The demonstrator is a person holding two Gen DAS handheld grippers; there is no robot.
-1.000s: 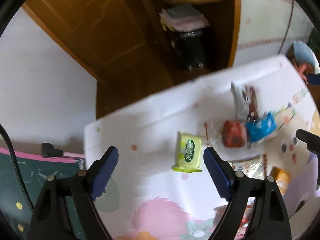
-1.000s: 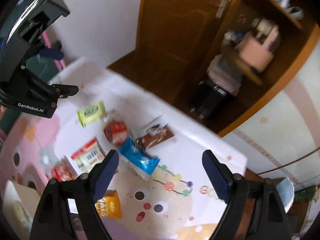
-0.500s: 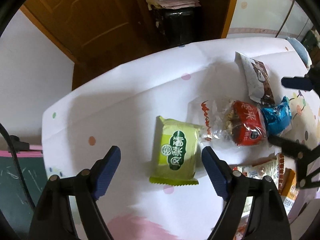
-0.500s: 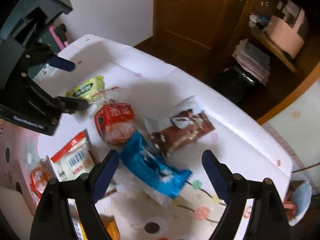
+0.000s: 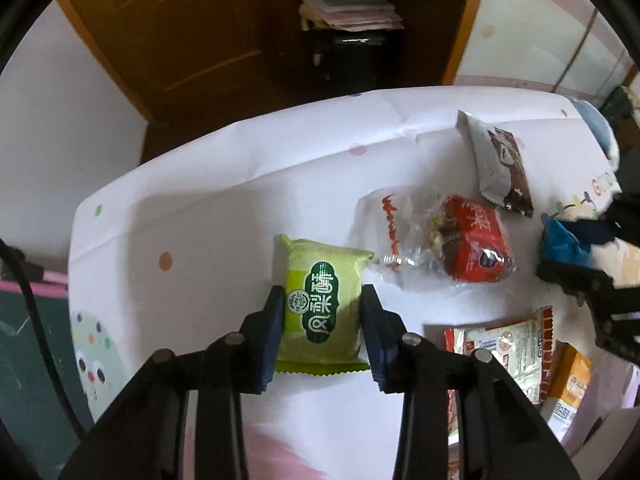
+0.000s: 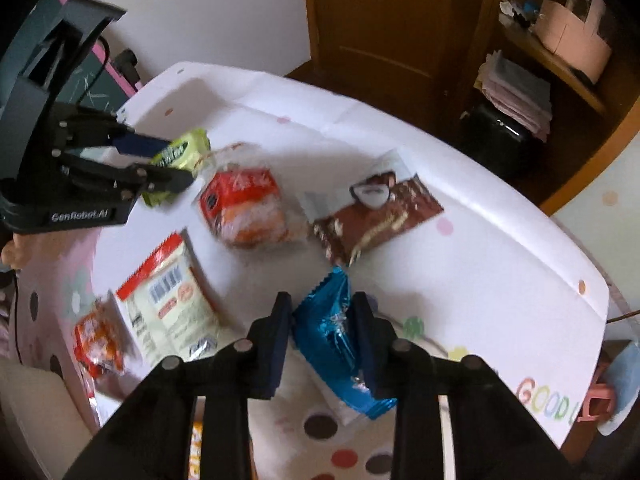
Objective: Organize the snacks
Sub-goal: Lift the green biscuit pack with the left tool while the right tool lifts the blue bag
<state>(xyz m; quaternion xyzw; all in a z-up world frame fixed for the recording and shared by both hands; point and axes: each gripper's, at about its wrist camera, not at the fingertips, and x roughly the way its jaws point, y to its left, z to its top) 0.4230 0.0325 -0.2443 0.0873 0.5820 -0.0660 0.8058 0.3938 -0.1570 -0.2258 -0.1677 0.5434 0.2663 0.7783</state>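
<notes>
My left gripper (image 5: 322,312) is shut on the green snack pack (image 5: 322,304), which lies on the white table cover (image 5: 224,208). It also shows in the right wrist view (image 6: 180,156), held between the left fingers. My right gripper (image 6: 322,320) is shut on the blue snack pack (image 6: 336,344), pinching its middle. A red-labelled clear pack (image 6: 244,208) and a brown chocolate pack (image 6: 376,212) lie between the two grippers.
A white and red pack (image 6: 168,304), a small red pack (image 6: 98,340) and an orange box (image 5: 570,380) lie near the front. The table's far edge drops off toward a wooden door (image 6: 380,12) and shelves (image 5: 352,8).
Both grippers came down to the table and closed: the left around the green pack, the right around the blue pack. Both were open half a second ago.
</notes>
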